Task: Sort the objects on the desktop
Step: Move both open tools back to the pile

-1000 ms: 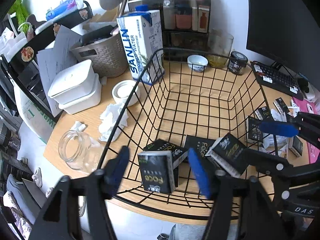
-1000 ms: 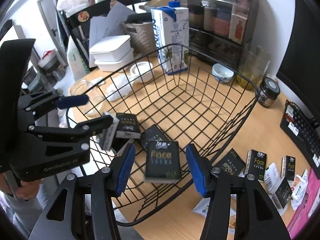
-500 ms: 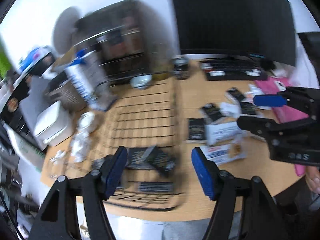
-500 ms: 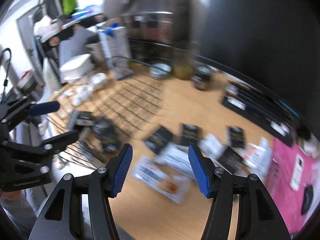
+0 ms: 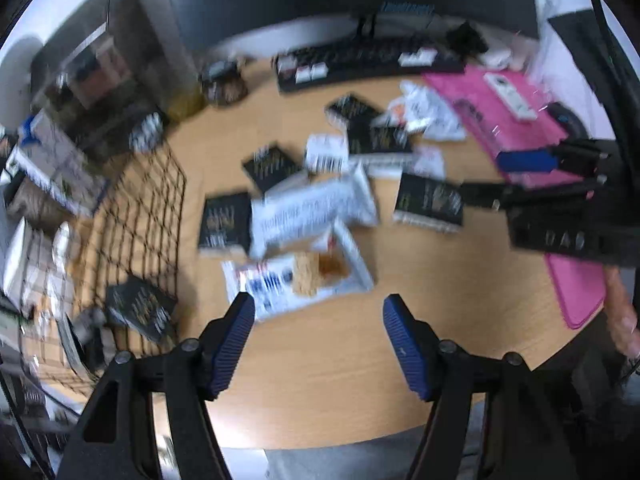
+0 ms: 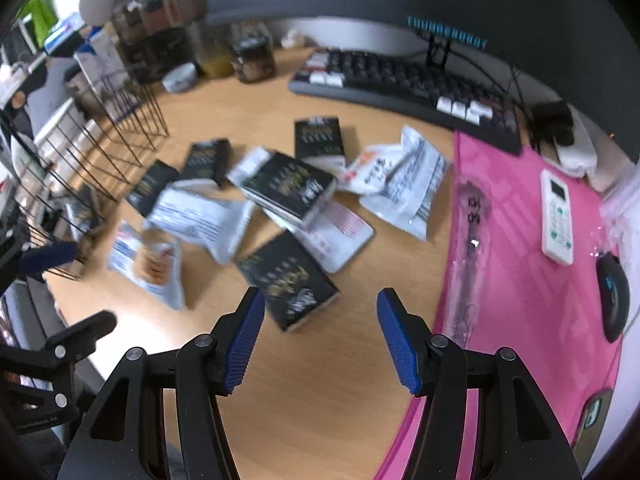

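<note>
Two tongs, both empty and spread. Right tongs (image 6: pixel 320 334) hang over the counter (image 6: pixel 320 400); the nearest black box (image 6: pixel 289 282) sits just ahead of its left pad, slightly left of centre, long axis diagonal, running up-left from the gap. Left tongs (image 5: pixel 320 344) face a snack pack (image 5: pixel 298 278) just ahead. Basket (image 5: pixel 148 208) lies left of both. Right hand looks nearer that box; likely needs wrist roll to square up.

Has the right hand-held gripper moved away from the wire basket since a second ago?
Yes. The right hand-held gripper swung from above the wire basket, now at the view's left, to over the loose packets beside the pink mat.
</note>
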Demonstrator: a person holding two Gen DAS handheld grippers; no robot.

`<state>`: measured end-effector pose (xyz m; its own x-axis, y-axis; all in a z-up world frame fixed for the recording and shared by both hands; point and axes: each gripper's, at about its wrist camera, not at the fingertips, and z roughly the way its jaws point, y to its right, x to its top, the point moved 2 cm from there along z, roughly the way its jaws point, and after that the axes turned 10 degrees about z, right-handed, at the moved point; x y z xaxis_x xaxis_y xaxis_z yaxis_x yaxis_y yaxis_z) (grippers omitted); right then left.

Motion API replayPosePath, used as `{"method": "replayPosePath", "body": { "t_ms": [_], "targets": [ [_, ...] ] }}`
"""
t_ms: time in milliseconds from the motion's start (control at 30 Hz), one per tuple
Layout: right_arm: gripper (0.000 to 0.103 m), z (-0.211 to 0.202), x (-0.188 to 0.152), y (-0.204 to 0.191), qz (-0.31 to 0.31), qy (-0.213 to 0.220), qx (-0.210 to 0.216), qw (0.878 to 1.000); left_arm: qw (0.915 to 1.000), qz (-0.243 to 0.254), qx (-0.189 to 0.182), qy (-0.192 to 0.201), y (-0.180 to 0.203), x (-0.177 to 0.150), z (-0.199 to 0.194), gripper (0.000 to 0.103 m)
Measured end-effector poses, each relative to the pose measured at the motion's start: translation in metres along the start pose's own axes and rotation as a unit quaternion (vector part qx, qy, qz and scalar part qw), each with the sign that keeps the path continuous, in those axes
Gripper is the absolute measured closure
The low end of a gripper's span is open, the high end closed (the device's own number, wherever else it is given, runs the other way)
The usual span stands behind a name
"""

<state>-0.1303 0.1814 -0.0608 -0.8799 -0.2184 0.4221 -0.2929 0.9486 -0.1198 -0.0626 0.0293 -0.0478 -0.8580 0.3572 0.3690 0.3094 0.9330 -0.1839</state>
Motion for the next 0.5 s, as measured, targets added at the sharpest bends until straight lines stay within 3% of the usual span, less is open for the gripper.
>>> {"method": "replayPosePath", "body": {
  "t_ms": [133,267,500],
  "targets": [
    [0.045,0.030,0.002,0.004,0.000,-0.029,-0.002,1.000,0.9994,-0.018,0.007,-0.028,0.001,-0.009,0.019,0.031],
    [0.045,0.033,0.010,0.002,0.006,-0.025,0.014,1.000,0.9987,-0.002,0.050,-0.004,-0.005,0.000,0.015,0.031],
    [0.045,0.019,0.007,-0.038,-0.051,-0.007,0.022,0.998,0.9987,-0.022,0.045,-0.004,-0.033,0.019,0.030,0.031]
  ]
}}
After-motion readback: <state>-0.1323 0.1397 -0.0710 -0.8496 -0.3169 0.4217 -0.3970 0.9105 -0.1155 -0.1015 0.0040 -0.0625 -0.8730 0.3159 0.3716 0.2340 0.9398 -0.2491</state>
